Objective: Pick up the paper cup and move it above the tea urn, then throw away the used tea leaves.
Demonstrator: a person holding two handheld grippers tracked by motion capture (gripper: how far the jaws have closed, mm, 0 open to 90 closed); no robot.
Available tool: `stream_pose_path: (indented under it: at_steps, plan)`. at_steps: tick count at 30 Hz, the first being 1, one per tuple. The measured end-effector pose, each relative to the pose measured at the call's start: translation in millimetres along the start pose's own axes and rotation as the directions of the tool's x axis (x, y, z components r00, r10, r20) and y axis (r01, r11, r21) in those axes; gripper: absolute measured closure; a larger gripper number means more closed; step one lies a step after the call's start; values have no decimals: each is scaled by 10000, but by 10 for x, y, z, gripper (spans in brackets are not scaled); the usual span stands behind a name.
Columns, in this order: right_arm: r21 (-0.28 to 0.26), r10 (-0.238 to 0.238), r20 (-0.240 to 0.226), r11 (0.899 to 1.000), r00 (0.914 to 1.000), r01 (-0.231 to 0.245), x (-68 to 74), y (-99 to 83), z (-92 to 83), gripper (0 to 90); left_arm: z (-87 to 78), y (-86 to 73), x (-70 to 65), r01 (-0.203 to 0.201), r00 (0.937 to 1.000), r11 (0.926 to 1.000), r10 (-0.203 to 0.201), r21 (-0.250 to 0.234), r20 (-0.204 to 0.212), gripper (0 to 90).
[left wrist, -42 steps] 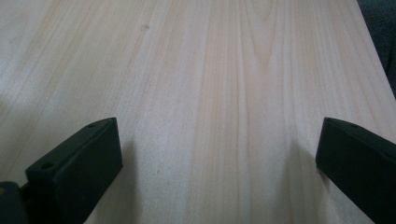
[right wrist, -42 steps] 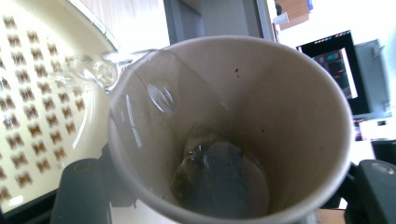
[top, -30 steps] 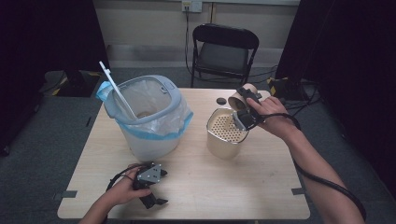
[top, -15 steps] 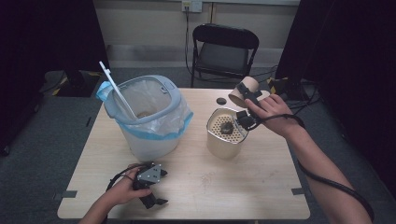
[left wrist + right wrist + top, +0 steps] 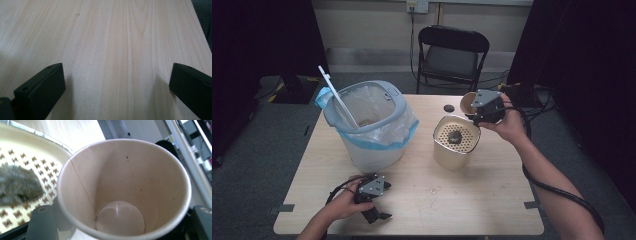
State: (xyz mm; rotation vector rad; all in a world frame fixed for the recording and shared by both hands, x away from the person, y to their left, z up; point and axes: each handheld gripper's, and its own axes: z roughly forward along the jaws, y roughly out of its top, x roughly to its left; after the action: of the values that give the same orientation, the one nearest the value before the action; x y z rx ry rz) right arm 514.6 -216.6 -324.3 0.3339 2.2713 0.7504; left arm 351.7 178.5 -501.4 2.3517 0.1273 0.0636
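My right gripper [image 5: 476, 109] is shut on an empty paper cup [image 5: 469, 102], tilted just behind the rim of a cream can with a perforated top [image 5: 455, 150]. Its jaws have just been opening a little, with the cup [image 5: 125, 185] still between them. A dark wet lump [image 5: 455, 136] lies on the perforated top [image 5: 30, 165]. My left gripper [image 5: 376, 214] rests on the table [image 5: 472, 200] near its front left edge, open, with bare wood between the jaws [image 5: 117, 82].
A grey bin lined with a blue-edged bag [image 5: 372, 130] stands at the left, with a white stick [image 5: 336, 97] leaning in it. A small dark lid [image 5: 448, 107] lies behind the can. A black folding chair [image 5: 451, 55] stands beyond the table.
The right gripper has lifted the cup up and back to the right, off the can's top. The dark lump now shows on the perforated top. The left gripper has not moved.
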Motion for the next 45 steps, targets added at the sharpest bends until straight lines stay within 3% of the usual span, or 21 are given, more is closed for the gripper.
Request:
stream_pose_path:
  at_steps: [1, 2, 3, 4, 5, 6, 7, 15, 19, 23, 30, 33, 35, 39, 45]
  plan:
    - [-118, 377, -174, 9992, 9991, -380, -15, -3, -2, 274, 0, 0, 0, -4, 10000, 10000, 4, -6, -4, 0]
    - [-118, 377, -174, 9992, 9991, -380, -15, -3, -2, 274, 0, 0, 0, -4, 10000, 10000, 4, -6, -4, 0]
    - [-265, 924, -379, 9953, 9950, -935, -35, -3, 0, 274, 0, 0, 0, -1, 10000, 10000, 1, -1, 2, 0]
    - [-265, 924, -379, 9953, 9950, -935, -35, -3, 0, 274, 0, 0, 0, -1, 10000, 10000, 1, -1, 2, 0]
    - [-338, 1430, -593, 9888, 9879, -1451, -57, -6, 13, 274, 3, -2, -1, 7, 10000, 10000, -7, -55, 0, 0]
    - [-338, 1430, -593, 9888, 9879, -1451, -57, -6, 13, 274, 3, -2, -1, 7, 10000, 10000, -7, -55, 0, 0]
    - [-314, 1764, -757, 9833, 9814, -1791, -73, -7, 25, 274, 3, -2, 0, 6, 10000, 10000, -6, -46, 21, 0]
    - [-438, 2660, -1115, 9613, 9575, -2721, -145, -21, 39, 273, -1, 1, -1, 12, 10000, 10000, -12, 1, 11, 0]
    - [-320, 2594, -1004, 9641, 9605, -2637, -152, -4, 36, 271, -1, 1, -1, 14, 10000, 10000, -14, 4, 13, 0]
    - [-335, 2649, -1083, 9623, 9582, -2698, -155, 13, 33, 271, 2, -2, 1, 5, 10000, 10000, -5, -46, 36, 0]
    - [-354, 2903, -1188, 9545, 9495, -2962, -176, 42, 37, 270, 0, 0, 0, 3, 10000, 10000, -3, -13, 15, 0]
    - [-399, 3114, -1260, 9471, 9419, -3184, -193, 57, 34, 269, -1, 4, 2, 11, 10000, 10000, -11, 23, 49, 0]
    - [-357, 3084, -1263, 9484, 9428, -3150, -205, 66, 42, 268, 1, 4, 6, 0, 10000, 10000, 0, 30, 64, 0]
    - [-399, 3309, -1400, 9399, 9332, -3392, -210, 98, 47, 267, 12, 1, 4, 51, 9999, 9999, -49, -121, 112, 0]
    - [-350, 3373, -1564, 9374, 9283, -3465, -228, 156, 66, 267, 12, 4, 8, 17, 9999, 10000, -16, -77, 101, 0]
